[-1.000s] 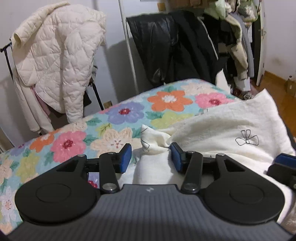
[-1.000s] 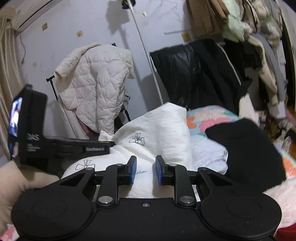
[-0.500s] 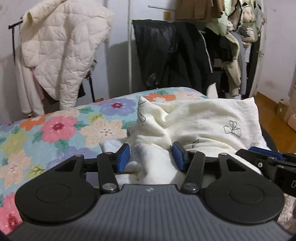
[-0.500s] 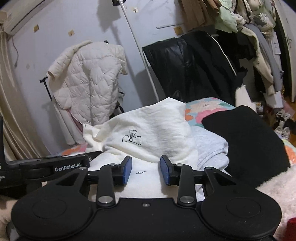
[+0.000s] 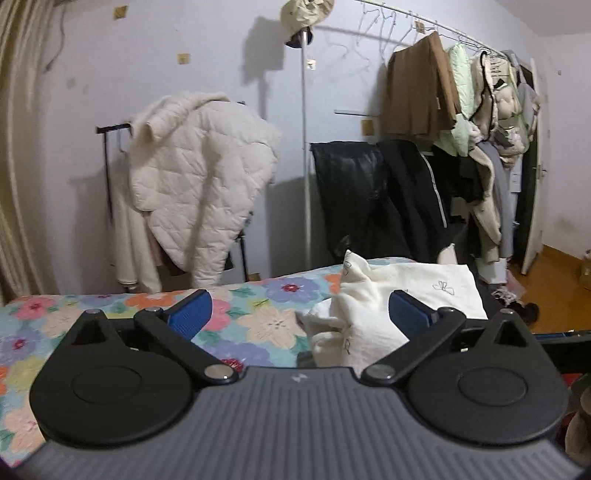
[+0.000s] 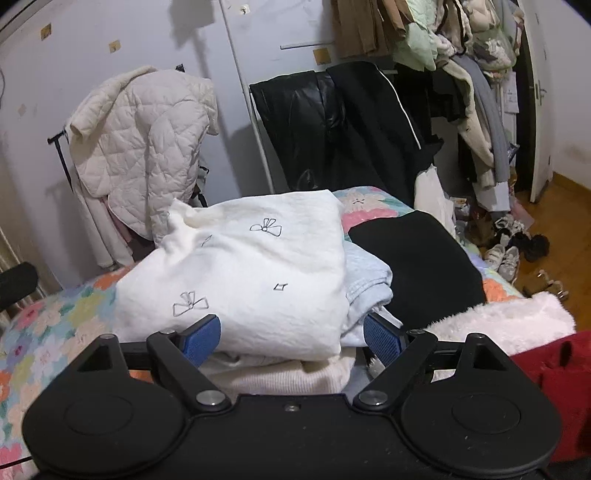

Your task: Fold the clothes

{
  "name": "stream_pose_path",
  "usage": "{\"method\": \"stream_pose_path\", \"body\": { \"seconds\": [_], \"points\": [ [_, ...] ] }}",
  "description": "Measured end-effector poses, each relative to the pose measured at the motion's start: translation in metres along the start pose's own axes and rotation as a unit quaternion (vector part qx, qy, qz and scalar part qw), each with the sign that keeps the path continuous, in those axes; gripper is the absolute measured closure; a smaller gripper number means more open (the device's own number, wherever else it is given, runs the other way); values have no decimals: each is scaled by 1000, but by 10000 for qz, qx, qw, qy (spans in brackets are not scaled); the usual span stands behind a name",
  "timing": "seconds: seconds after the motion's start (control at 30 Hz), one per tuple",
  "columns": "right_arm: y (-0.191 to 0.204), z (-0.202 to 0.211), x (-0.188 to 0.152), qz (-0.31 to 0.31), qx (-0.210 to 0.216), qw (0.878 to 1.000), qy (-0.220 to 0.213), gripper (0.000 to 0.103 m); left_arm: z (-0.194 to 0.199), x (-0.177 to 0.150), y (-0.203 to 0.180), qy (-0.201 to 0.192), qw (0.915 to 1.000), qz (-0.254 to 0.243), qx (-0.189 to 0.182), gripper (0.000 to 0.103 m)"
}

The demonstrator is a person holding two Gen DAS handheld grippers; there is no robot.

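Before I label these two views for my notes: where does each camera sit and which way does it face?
Left wrist: on the left tool, open, facing the floral bed and wall rack.
Right wrist: on the right tool, open, over the white garment atop the pile.
Shared: white garment, quilted jacket.

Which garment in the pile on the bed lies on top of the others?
The white top with the bow drawings. It rests over the pale blue garment and the cream knit, while the black garment lies beside the stack.

Pale wall (image 5: 207,74), wooden floor (image 6: 565,236), a clothes rail (image 5: 424,22) hung with garments, beige curtain (image 5: 14,147) at left.
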State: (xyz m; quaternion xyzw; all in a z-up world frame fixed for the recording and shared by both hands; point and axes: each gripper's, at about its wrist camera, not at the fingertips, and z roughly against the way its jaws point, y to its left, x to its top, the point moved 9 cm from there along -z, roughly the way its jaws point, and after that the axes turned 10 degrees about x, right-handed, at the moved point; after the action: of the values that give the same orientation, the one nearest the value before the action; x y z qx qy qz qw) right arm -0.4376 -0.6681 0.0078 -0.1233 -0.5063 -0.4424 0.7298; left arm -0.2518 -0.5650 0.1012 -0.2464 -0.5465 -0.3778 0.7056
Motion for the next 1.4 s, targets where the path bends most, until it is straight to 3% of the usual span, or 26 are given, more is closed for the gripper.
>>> {"method": "stream_pose_path", "body": {
  "seconds": [0.2,0.37,0.53,0.73,1.4],
  "points": [
    [20,12,-16,196,38,9996,195,13,21,-20,-11,456,9982,-363,-151,0],
    [30,20,-22,531,-239,9978,316,11,28,-38,-24,664,9956,-624,-237,0],
    [19,33,-14,516,-682,9963,113,8,29,-43,-32,657,9955,-608,-323,0],
    [5,26,-15,386,-766,9961,192,7,30,-52,-48,757,9940,-638,-456,0],
    [-19,-10,-40,-71,-751,9955,567,7,9,-76,-68,1159,9915,-590,55,0]
  ]
}}
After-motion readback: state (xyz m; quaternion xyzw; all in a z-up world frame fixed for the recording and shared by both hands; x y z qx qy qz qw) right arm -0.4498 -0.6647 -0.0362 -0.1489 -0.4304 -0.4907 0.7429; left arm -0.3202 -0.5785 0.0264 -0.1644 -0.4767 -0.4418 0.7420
